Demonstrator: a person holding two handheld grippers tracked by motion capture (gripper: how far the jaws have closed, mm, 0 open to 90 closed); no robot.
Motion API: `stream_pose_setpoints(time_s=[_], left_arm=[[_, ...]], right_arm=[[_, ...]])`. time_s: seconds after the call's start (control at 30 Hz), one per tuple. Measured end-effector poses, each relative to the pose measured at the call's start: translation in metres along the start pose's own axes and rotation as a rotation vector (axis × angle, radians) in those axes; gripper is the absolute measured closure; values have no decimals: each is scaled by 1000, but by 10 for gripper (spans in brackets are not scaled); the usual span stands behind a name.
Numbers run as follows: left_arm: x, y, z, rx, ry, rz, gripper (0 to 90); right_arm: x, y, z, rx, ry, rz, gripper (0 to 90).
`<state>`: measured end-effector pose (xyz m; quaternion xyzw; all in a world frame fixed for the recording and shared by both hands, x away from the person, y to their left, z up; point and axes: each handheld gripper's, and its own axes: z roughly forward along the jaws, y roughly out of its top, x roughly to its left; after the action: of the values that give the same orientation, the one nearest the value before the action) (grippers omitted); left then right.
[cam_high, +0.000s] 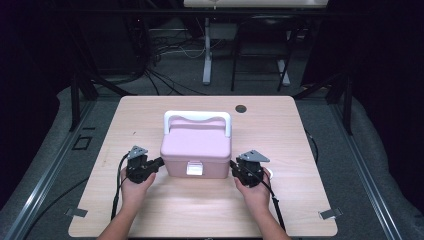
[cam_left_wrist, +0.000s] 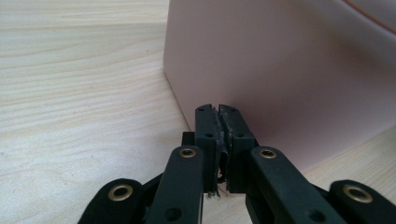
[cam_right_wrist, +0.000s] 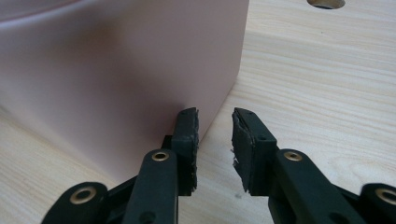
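The table (cam_high: 150, 210) is a light wood-grain surface with rounded corners; a round dark grommet hole (cam_high: 241, 108) sits near its far edge, right of centre.

The pink box (cam_high: 196, 150) stands upright near the middle of the table, slightly toward the near side. Its lid is down. A white carry handle (cam_high: 197, 116) arches over the far part of the lid, and a white latch (cam_high: 194, 168) sits at the centre of the near wall.

The left gripper (cam_high: 159, 162) is at the box's left wall, low, near the near-left corner. In the left gripper view its jaws are pressed together pad to pad with nothing between them, and their tips are at or just short of the pink wall; contact cannot be confirmed.

The right gripper (cam_high: 233, 167) is at the box's right wall, near the near-right corner. In the right gripper view its jaws stand apart with a clear gap and grip nothing; one pad lies just beside the box's corner edge, the other over bare table.
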<state>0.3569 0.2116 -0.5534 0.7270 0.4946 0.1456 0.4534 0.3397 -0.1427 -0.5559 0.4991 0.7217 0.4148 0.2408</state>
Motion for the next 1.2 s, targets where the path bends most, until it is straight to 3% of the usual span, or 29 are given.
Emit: stream_pose_setpoints(time_s=[0.17,0.47,0.87,1.2], left_arm=[[-3,-1,-1,-1,6,16,886],[-5,-1,-1,0,11,20,891],[-9,-4,-4,5,14,14,895],[-10,-8,-9,13,-11,-8,898]], right_arm=[[5,1,0,12,-22,-29,783],[11,0,1,11,-19,-35,900],[10,-1,-2,21,-13,-39,900],[12,-4,-7,37,-4,-57,900]])
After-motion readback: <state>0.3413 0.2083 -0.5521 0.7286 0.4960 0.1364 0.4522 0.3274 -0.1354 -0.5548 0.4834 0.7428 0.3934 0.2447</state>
